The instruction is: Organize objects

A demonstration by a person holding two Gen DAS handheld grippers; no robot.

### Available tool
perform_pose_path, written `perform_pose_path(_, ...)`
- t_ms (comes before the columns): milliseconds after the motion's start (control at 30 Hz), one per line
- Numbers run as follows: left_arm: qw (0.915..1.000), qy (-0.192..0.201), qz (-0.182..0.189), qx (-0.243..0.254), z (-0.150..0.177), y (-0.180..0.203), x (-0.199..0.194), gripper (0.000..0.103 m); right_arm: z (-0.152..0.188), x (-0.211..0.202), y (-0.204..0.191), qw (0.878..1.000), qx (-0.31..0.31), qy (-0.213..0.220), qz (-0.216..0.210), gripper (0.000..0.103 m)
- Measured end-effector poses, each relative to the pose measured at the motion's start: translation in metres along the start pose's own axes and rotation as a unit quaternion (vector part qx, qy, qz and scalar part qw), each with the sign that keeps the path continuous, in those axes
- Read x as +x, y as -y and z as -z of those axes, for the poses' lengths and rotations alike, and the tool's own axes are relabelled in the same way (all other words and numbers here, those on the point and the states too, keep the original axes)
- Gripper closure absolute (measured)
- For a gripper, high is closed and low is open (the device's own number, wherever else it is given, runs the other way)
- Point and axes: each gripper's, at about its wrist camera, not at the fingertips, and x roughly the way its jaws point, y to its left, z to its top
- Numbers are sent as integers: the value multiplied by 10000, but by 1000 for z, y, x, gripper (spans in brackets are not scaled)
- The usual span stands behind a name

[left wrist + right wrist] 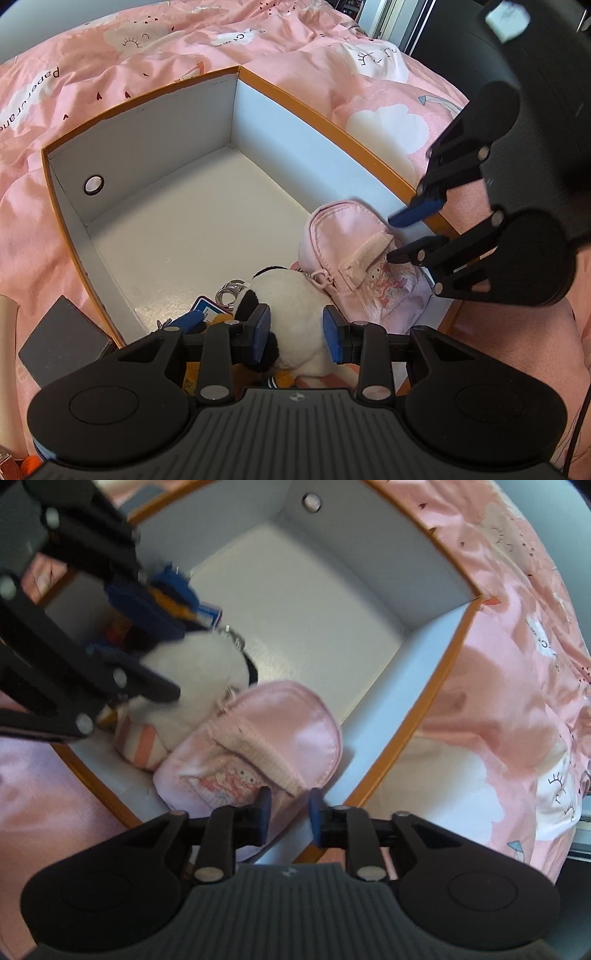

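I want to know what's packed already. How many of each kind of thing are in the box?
Mini pink backpack: 1
Panda plush: 1
Striped pouch: 1
Blue card tag: 1
Metal key rings: 1 bunch
Total: 5, plus some hidden bits I can't tell.

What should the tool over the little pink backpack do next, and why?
Probably lift the right tool straight up and out of the box. Its jaws stand apart, not pinching, and the pink backpack already lies in the box beside the panda plush, which the left tool is gripping.
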Motion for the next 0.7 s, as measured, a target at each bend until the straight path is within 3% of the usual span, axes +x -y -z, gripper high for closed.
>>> perform_pose_path(67, 10000, 4, 22, -4, 0, -1, 0, 64, 0, -13, 6, 9990, 257, 308, -200, 57)
perform_pose_path(200, 10000, 4, 17, 9, 1, -1, -1, 64, -5, -17, 5, 9937, 520, 734, -664, 60)
perform_pose_path(267, 10000, 3, 10, 14, 1, -1, -1, 64, -10, -6, 5, 9944, 573, 640, -609, 70)
perform_pose_path(500, 10000, 20, 36, 18, 1, -1, 0, 64, -10, 22, 22, 9869, 1089, 436, -1108, 75)
perform_pose_path(567, 10000, 2, 31, 32, 0, -1, 0, 64, -11, 29, 18, 9873, 1026, 341, -1164, 81)
perform_pose_path(600, 10000, -8, 28, 43, 0, -1, 0, 64, -12, 36, 16, 9877, 949, 244, -1216, 89)
perform_pose_path(700, 10000, -35, 35, 0, -1, -3, 0, 65, -8, 48, 1, 9900, 512, -8, -1314, 95)
